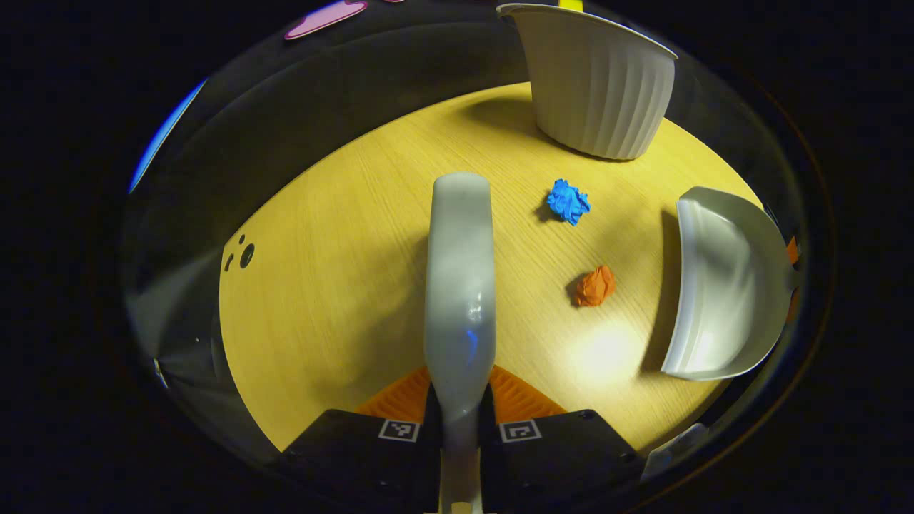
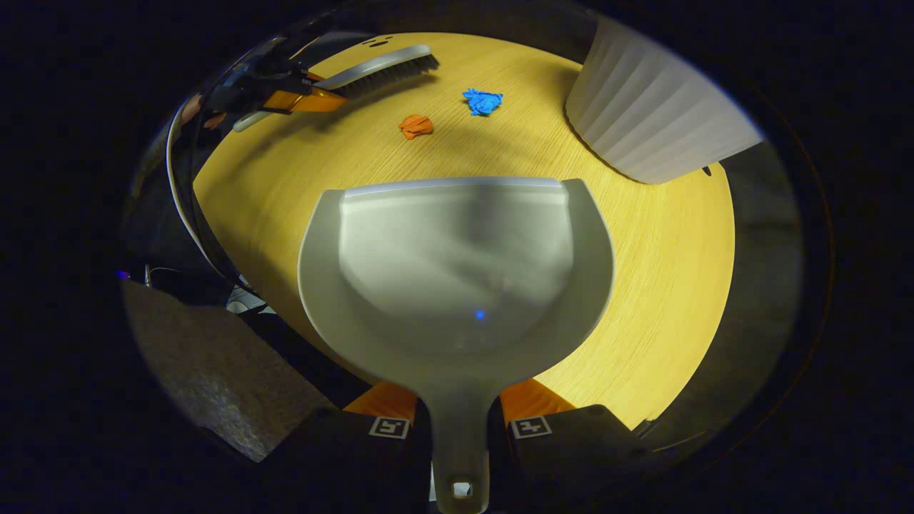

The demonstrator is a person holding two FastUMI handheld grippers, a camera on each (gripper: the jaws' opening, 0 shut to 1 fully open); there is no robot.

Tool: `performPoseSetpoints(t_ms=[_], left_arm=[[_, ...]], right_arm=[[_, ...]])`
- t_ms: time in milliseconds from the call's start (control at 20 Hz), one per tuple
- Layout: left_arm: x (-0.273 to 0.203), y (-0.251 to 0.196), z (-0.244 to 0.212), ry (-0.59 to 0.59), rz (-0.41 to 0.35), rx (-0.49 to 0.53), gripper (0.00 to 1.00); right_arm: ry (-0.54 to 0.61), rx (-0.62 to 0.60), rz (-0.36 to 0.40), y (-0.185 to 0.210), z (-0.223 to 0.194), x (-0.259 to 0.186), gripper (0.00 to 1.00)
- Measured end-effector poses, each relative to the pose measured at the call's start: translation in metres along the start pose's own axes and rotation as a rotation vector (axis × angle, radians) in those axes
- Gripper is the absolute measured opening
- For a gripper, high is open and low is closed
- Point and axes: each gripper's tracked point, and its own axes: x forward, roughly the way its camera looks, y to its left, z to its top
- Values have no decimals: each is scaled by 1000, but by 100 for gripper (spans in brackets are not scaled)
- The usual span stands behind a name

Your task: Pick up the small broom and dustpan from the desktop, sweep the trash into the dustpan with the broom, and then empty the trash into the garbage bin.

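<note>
left gripper point(image 1: 459, 421): your fingers are clamped on the broom point(image 1: 460, 285) handle, which runs straight out ahead of the camera. In the right gripper view you can see the same broom point(image 2: 378, 69) across the tabletop, bristles pointing down at the wood, so it looks ready to sweep.

right gripper point(image 2: 460, 427): fingers clamped on the dustpan point(image 2: 457, 271) handle, pan held out front with its open lip facing the trash. Can't tell if the lip is touching the tabletop point(image 2: 664, 285) or just above it.

trash: two crumpled bits, a blue paper ball point(image 1: 568, 201) and an orange paper ball point(image 1: 594, 285), both lying loose on the wood between the broom and the dustpan point(image 1: 728, 285). That's likely why you're holding the tools facing each other: the broom can push straight toward the pan.

dustpan contents: nothing in it that I can see, so I'd say no sweeping is done yet.

garbage bin point(image 1: 596, 82): white ribbed bin standing upright at the far edge, just beyond the blue ball. Its inside is hidden from both cameras, so no idea what's in it.
</note>
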Motion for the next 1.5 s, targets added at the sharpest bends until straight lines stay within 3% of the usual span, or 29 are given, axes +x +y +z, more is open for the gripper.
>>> performPoseSetpoints(t_ms=[350,550,650,800,1000,1250,1350,1500], left_arm=[[35,-20,22,30,13,70,26],[37,-42,29,24,-18,136,26],[34,-58,32,21,-74,163,26],[19,-92,27,34,-211,186,26],[-1,-138,22,75,-388,203,26],[-34,-183,11,148,-618,98,26],[-44,-176,14,155,-619,51,26],[-60,-159,22,90,-550,25,26]], right_arm=[[10,18,-21,-12,4,7,36],[0,17,-15,-16,8,12,39],[-1,10,-12,-18,8,15,36],[-3,7,-9,-23,5,19,40],[-21,16,7,-25,2,24,36],[-72,9,10,-24,-1,29,39],[-107,14,10,-24,-2,35,36],[-179,43,9,-24,-3,41,36]])
